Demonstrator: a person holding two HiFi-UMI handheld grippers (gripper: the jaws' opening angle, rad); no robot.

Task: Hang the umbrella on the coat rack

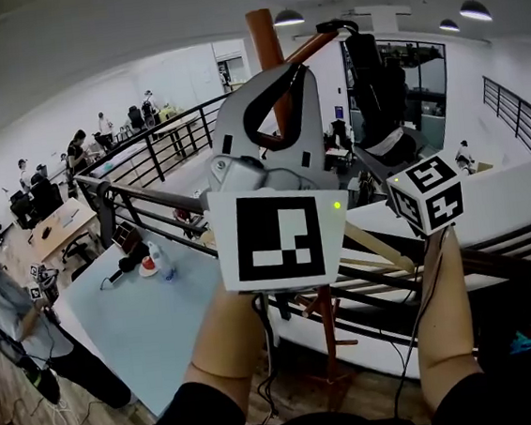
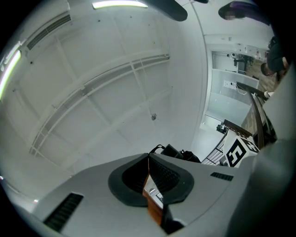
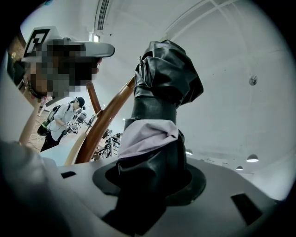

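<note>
The left tool is raised at the middle of the head view, its big square marker facing the camera and its jaws pointing up in front of the coat rack. In the left gripper view the tool's tips meet in a closed line against the white ceiling. A strip of brown wood shows in the narrow gap behind them, but whether the jaws press on it I cannot tell.

The right tool is clamped on the umbrella. Its jaws stand fairly wide around the bunched black canopy, and a fold of lilac fabric lies just above the grip. The rest of the folded umbrella rises past the jaws. A brown wooden peg of the rack slants up just behind it on the left.

In the head view the marker cube of the right tool sits to the right of the left tool. The umbrella stands upright above it, close beside the top of the rack. Its thin black strap loop is at the tip of the upward-slanting peg, though contact cannot be made out.

Beyond a dark railing, a pale blue desk stands lower left with a small bottle on it. A person stands at its near end.
</note>
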